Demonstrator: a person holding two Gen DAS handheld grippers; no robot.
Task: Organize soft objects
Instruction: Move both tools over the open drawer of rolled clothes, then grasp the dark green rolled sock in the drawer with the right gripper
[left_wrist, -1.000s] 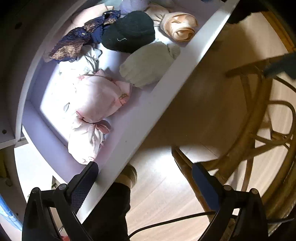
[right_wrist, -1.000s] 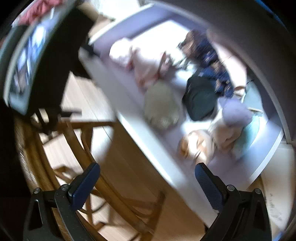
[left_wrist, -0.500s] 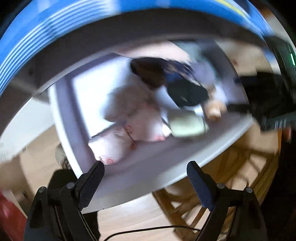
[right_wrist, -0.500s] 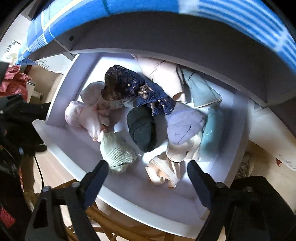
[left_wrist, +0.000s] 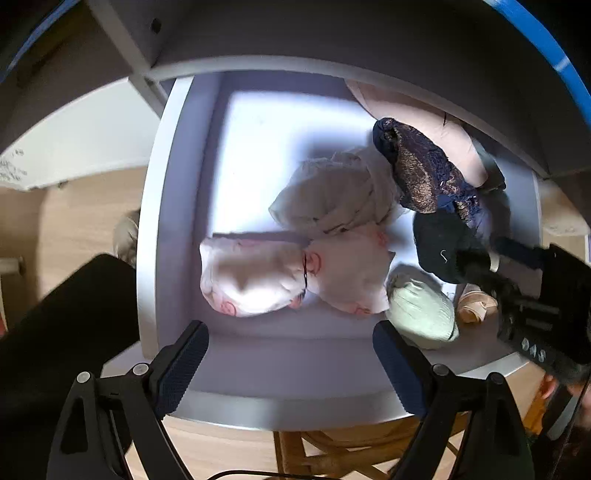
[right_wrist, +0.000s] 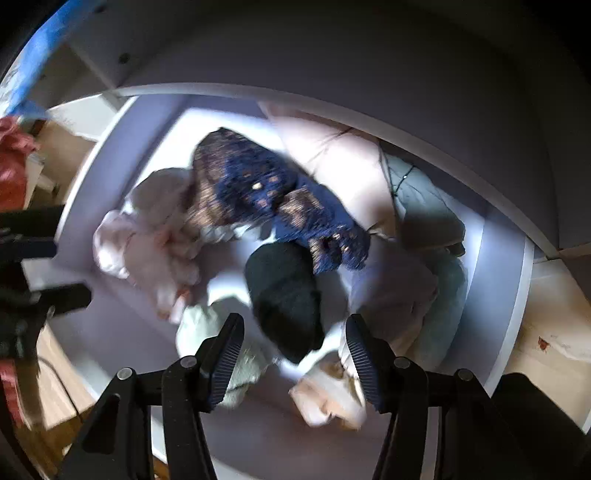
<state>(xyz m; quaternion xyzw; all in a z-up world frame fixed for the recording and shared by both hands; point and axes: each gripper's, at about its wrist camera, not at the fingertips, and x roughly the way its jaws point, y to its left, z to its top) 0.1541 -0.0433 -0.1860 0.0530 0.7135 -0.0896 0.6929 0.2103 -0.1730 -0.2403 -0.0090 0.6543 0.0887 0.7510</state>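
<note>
Right gripper (right_wrist: 295, 354) jaws, just closing to half-open, straddle the dark bundle (right_wrist: 284, 295) at 6 o'clock for pickup, not yet clamped. Left gripper (left_wrist: 291, 365) hangs wide open, empty, above the drawer (left_wrist: 295, 402).

A white pull-out drawer (left_wrist: 155, 236) stands open under a white cabinet frame (left_wrist: 332, 70), its floor brightly lit. Below lies a light wooden plank floor (left_wrist: 74, 206). A rattan chair (left_wrist: 321, 450) stands just beneath the drawer front.

Black tongs (left_wrist: 290, 365) (ribbed, seemingly navy pads).
</note>
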